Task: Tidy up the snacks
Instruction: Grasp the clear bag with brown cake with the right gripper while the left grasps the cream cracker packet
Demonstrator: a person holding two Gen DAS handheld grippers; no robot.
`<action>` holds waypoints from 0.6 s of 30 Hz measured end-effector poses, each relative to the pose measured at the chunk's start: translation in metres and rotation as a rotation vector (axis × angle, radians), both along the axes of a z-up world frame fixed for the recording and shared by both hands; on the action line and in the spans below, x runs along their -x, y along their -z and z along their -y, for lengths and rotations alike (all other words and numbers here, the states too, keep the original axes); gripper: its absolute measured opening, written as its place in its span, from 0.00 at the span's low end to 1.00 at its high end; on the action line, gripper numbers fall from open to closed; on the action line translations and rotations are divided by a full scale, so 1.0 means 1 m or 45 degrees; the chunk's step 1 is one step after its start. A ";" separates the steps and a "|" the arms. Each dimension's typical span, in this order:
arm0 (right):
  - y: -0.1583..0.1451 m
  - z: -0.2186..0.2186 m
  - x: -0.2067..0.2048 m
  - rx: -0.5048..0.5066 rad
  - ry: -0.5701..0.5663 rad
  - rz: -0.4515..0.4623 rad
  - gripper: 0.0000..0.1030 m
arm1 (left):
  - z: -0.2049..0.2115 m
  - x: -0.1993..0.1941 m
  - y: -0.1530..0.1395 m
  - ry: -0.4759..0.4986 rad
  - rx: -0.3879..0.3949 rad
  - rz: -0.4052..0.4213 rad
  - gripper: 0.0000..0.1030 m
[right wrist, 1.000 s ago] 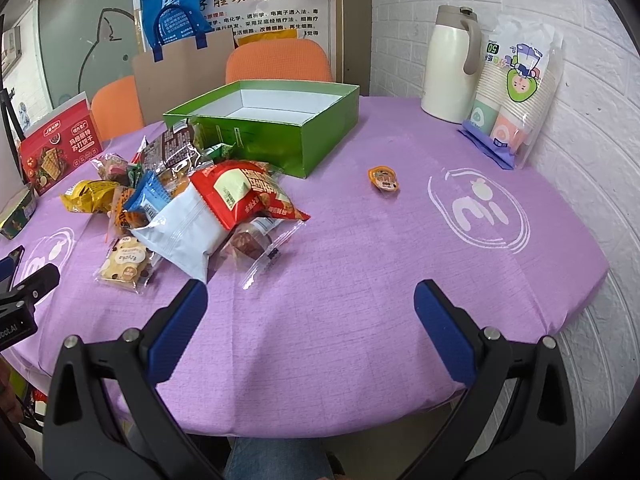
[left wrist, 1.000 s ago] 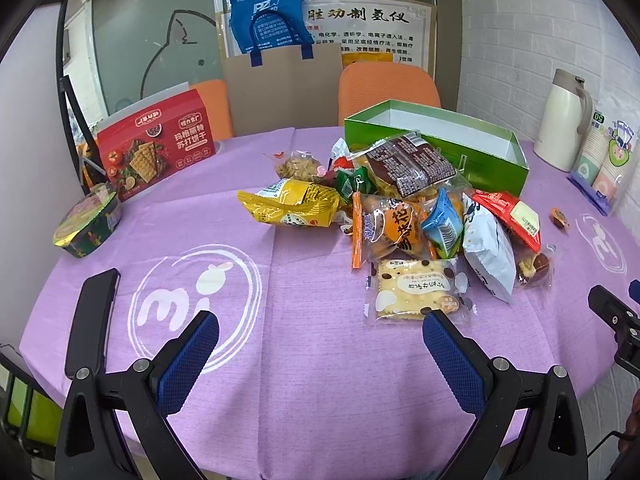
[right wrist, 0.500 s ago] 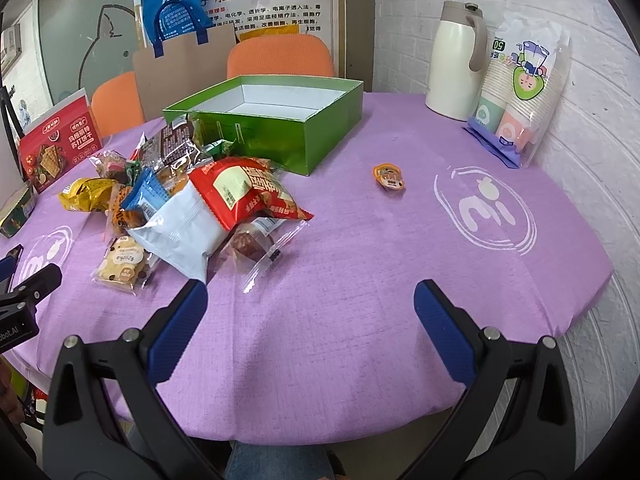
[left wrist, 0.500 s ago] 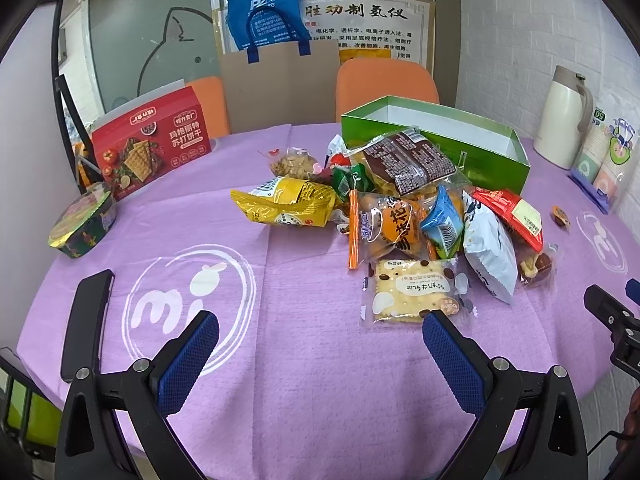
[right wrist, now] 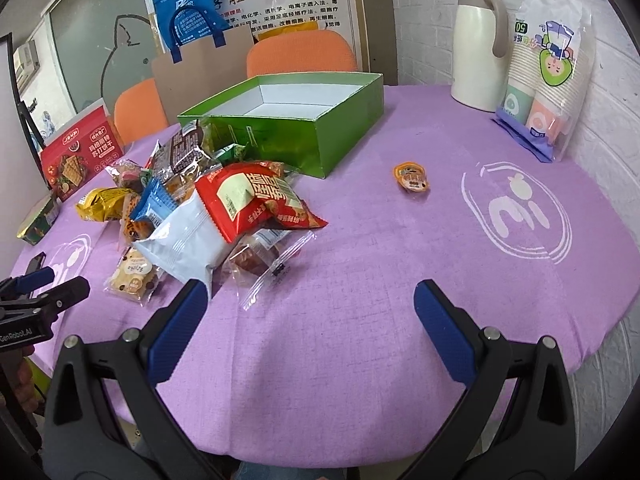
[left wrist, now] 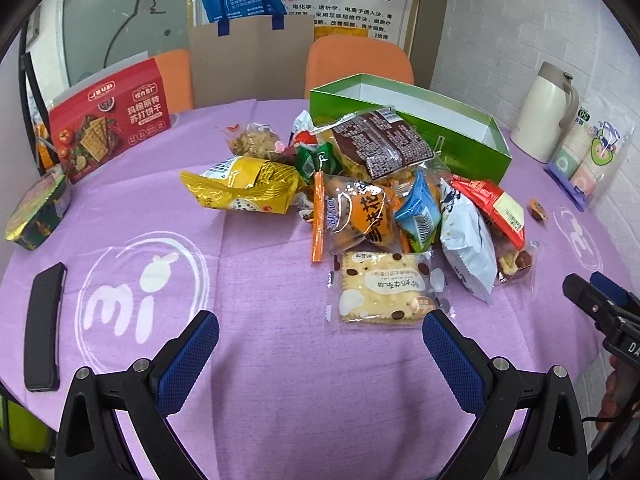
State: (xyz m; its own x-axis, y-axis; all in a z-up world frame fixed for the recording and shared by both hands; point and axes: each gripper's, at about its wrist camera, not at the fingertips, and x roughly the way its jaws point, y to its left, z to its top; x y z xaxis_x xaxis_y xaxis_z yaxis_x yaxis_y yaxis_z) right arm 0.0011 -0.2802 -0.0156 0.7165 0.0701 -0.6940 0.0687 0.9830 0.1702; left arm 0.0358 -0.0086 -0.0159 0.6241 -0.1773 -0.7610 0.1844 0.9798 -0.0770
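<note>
A heap of snack packets lies mid-table on the purple cloth: a yellow bag (left wrist: pixel 244 188), an orange pastry pack (left wrist: pixel 358 216), a cracker pack (left wrist: pixel 386 288), a white pouch (right wrist: pixel 188 244) and a red bag (right wrist: pixel 252 196). Behind the heap stands an open green box (right wrist: pixel 320 128), white inside, with nothing visible in it. A small orange jelly cup (right wrist: pixel 412 176) sits apart to the right. My left gripper (left wrist: pixel 320 338) is open, hovering just short of the cracker pack. My right gripper (right wrist: pixel 306 304) is open over bare cloth near the white pouch.
A red cracker box (left wrist: pixel 108 128) and a foil bowl (left wrist: pixel 36 212) stand at the left, and a black phone (left wrist: pixel 44 324) lies near the table edge. A cream thermos (right wrist: pixel 480 44) and a pack of paper cups (right wrist: pixel 548 72) stand at the right. Orange chairs are behind.
Both grippers have edged slightly forward toward the snack heap. Their jaws stayed open, and nothing on the table has moved.
</note>
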 end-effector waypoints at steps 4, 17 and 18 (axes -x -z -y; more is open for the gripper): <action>0.006 -0.005 -0.017 -0.035 -0.083 -0.023 1.00 | 0.013 -0.002 -0.010 0.063 -0.006 0.046 1.00; 0.029 -0.020 -0.057 -0.051 -0.326 -0.117 0.59 | 0.036 -0.031 0.023 0.237 0.050 -0.142 0.91; 0.029 -0.018 -0.056 -0.062 -0.328 -0.117 0.59 | 0.036 -0.034 0.027 0.228 0.053 -0.156 0.91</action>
State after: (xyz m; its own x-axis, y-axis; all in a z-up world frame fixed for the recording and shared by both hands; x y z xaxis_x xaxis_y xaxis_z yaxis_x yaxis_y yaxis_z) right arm 0.0570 -0.2620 -0.0450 0.6051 0.2767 -0.7465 -0.1649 0.9609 0.2224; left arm 0.0702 -0.0443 -0.0426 0.4829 -0.3099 -0.8190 0.3420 0.9278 -0.1495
